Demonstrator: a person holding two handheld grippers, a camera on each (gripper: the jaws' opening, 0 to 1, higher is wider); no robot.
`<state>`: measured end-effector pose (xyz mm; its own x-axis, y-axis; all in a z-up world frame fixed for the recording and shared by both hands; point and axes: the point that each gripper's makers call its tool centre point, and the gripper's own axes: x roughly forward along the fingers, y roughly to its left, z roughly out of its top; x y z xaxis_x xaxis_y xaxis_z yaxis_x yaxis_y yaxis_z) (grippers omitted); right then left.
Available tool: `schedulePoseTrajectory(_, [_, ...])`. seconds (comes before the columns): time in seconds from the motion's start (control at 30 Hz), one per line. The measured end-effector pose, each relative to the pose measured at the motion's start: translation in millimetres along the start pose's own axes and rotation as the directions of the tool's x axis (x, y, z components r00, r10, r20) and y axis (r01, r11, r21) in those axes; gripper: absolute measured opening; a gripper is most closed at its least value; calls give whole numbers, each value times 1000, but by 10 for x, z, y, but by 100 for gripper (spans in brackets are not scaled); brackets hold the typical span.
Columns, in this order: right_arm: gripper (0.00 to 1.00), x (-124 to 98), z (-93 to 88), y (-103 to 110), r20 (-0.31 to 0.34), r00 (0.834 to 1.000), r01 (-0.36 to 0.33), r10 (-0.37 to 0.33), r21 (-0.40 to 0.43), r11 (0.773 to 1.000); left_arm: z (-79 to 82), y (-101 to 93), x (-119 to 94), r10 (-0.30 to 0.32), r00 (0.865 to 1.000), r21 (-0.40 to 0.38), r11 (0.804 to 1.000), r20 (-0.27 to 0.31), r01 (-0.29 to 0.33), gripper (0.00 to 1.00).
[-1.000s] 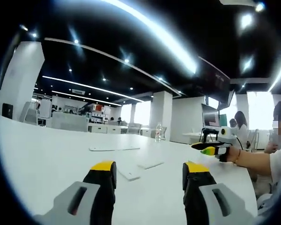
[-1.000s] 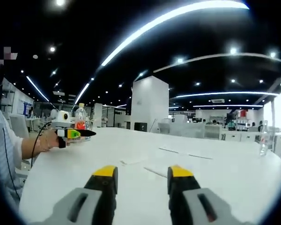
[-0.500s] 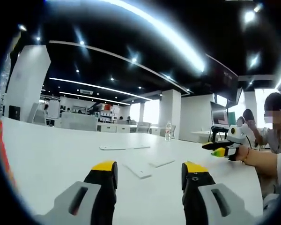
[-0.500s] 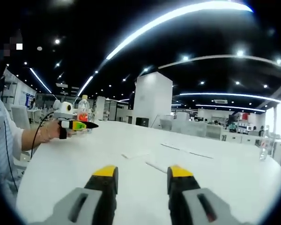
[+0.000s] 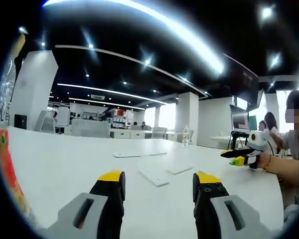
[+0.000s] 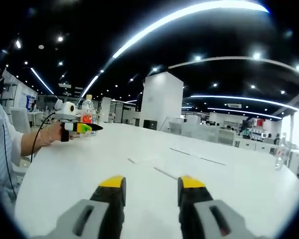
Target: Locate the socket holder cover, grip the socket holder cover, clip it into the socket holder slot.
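Left gripper view, near: left gripper w/ jaws apart, nothing between, yellow tips low over white table. Just beyond the gap, slightly left of centre: flat white plate, prob. socket holder cover, lying flat on table, untouched. Just right of it, smaller flat white piece. Further back, long thin white strip, poss. the socket holder, can't tell for sure. Far right: right gripper in a hand, held above table edge. Left edge: red-labelled bottle, very close, blurred. Distant: water bottle, seated people at right.

Right gripper view, near: right gripper also spread wide, empty, over table. Ahead of the gap: thin white piece, then another flat piece to the left, long strip further off. Far left: left gripper in a hand, bottle behind it.
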<state>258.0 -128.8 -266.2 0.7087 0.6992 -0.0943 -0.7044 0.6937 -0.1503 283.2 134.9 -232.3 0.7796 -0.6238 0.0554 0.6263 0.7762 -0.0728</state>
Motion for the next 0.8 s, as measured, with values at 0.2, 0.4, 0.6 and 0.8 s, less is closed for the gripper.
schedulePoseTrajectory(0.2, [42,8,3,-6,0,1000,-3,3,-4,1000,-13,-13,16,-3,1000,12,1000,-7,3,55])
schedulePoseTrajectory(0.4, [42,16,-8,8,-7,1000,-10,10,-12,1000,-9,-39,25,-12,1000,15,1000,-5,12,55])
schedulePoseTrajectory(0.6, [42,10,-2,18,-3,1000,-16,16,-16,1000,-21,-73,32,-25,1000,16,1000,-11,26,56])
schedulePoseTrajectory(0.8, [42,6,-6,19,-4,1000,-18,18,-18,1000,-34,-101,21,-28,999,32,999,-22,29,56])
